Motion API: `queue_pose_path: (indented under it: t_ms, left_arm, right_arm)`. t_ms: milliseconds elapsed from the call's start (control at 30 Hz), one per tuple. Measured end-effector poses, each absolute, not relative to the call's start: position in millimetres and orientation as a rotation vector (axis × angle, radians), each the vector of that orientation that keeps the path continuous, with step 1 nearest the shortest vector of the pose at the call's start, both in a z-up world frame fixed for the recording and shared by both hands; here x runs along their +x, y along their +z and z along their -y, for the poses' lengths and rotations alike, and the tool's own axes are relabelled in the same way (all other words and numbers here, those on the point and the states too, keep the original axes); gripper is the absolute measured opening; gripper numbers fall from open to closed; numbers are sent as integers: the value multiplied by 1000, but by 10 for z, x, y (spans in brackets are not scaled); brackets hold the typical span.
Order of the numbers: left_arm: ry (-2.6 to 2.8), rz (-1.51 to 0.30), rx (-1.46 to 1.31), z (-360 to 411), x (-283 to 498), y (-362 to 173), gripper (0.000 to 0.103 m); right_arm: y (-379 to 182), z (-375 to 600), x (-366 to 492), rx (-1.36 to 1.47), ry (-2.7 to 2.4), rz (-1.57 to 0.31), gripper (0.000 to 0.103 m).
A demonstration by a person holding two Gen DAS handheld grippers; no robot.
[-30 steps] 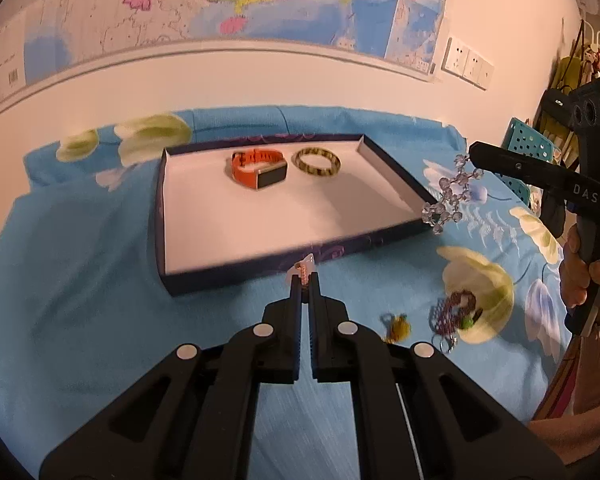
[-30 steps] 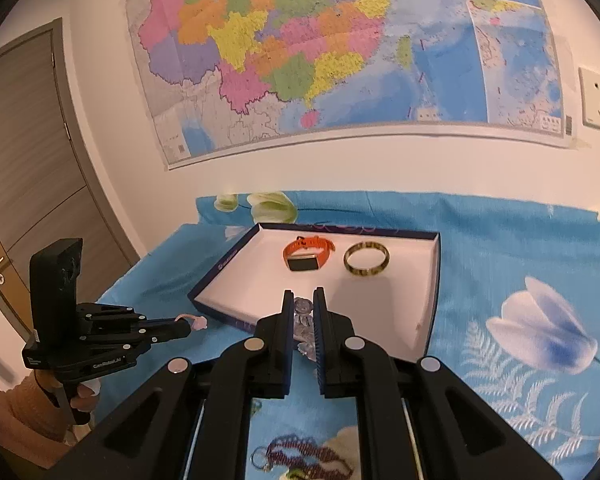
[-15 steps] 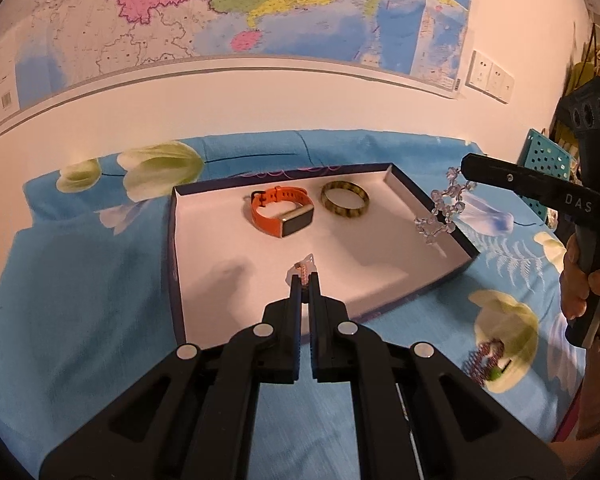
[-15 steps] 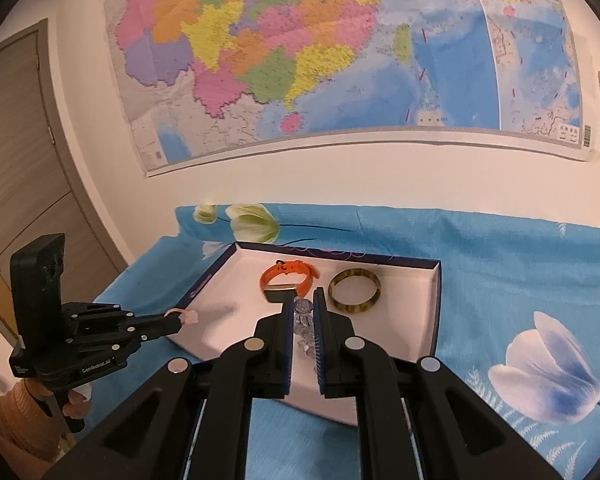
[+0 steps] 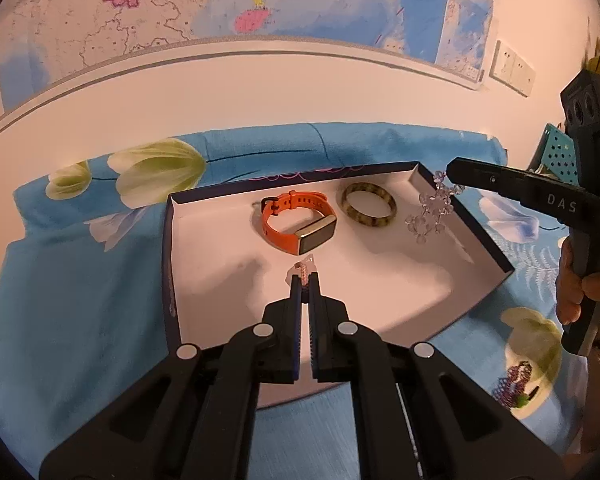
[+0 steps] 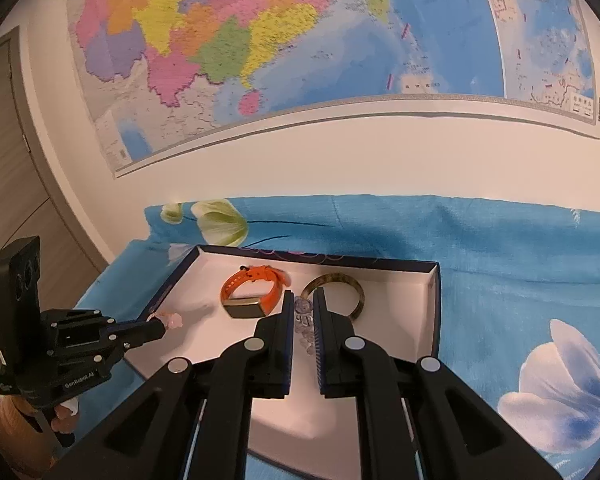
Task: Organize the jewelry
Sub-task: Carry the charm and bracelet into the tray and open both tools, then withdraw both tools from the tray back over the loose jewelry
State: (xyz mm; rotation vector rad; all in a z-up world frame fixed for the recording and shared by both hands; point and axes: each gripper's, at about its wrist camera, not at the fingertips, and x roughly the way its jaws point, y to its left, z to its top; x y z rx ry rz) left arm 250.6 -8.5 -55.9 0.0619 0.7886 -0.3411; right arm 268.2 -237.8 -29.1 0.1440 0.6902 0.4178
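Hovering over the tray [image 5: 496, 258]: left tool [image 5: 305, 276] pinches a small pink trinket [image 5: 303, 267] above bare floor, just short of the orange watch [image 5: 298, 226]. Right tool [image 6: 300, 300] grips a clear bead bracelet [image 5: 430, 212], dangling beside the bangle [image 5: 369, 210].

Warm, dimmish indoor light w/ orange cast, esp. in left wrist view. Soft shadows fall on the tray [image 5: 384, 280] floor. Strong fisheye bending + dark vignette at edges; wall map [image 6: 300, 60] slightly blurred.
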Motion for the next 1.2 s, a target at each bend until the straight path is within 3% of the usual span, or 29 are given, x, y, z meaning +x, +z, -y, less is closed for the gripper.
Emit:
queue_pose_path:
  t_ms: [900, 1067, 1133, 1200]
  left_arm:
    - [-334, -898, 54, 178, 2873, -894, 4]
    - [-322, -891, 55, 183, 2901, -905, 19]
    - [-315, -879, 56, 181, 2883, -884, 31]
    - [-310, -859, 59, 171, 2843, -843, 36]
  right_arm:
    - [-705, 2207, 2889, 133, 430, -808, 10]
    - [-692, 2235, 2850, 143, 420, -804, 12]
    - [-675, 2250, 2824, 145, 416, -797, 17]
    - [-652, 2274, 2789, 149, 414, -790, 23]
